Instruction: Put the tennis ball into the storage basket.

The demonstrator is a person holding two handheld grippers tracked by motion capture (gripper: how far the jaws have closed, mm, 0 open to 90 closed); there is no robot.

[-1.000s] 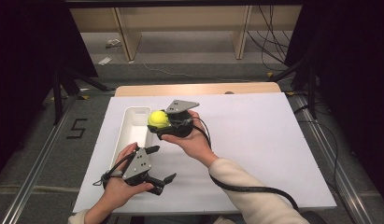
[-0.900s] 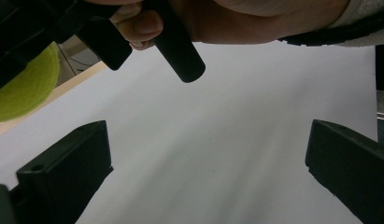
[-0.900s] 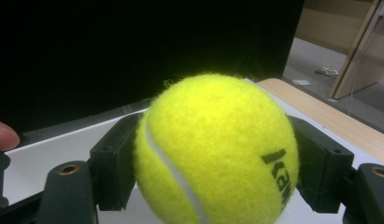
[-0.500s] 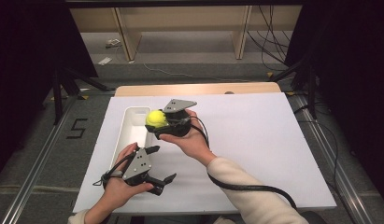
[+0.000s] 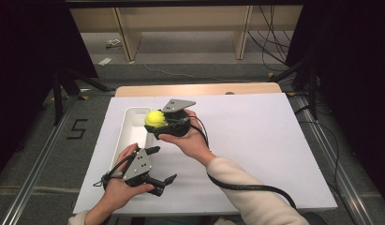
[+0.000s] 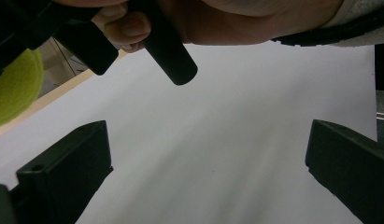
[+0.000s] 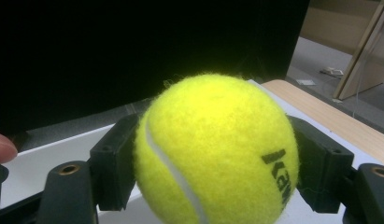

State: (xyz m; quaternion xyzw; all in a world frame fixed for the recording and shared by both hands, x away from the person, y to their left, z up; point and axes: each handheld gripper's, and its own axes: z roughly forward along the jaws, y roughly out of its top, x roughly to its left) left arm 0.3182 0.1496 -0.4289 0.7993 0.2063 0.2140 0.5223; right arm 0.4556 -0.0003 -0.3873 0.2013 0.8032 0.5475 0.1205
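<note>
Two grippers over a white board (image 5: 255,154). High view: right gripper (image 5: 158,123) raised above the board, clamped on a yellow tennis ball (image 5: 155,118), which sits just beside the right rim of a long white tray (image 5: 129,140). Left gripper (image 5: 157,165) lower, near the board's front edge, jaws spread, nothing between them.

Left gripper view: both black jaws wide apart over bare board; ball (image 6: 12,88) at the left edge, the right hand (image 6: 199,18) above.

Right gripper view: ball (image 7: 217,149) squeezed between the two jaws, touching both, dark lettering on its side; board edge and wooden tabletop (image 7: 330,116) beyond.

Judgement: carry step, ball lifted and probably headed for the tray. Next move would call for shifting left over the tray, lowering, then releasing
</note>
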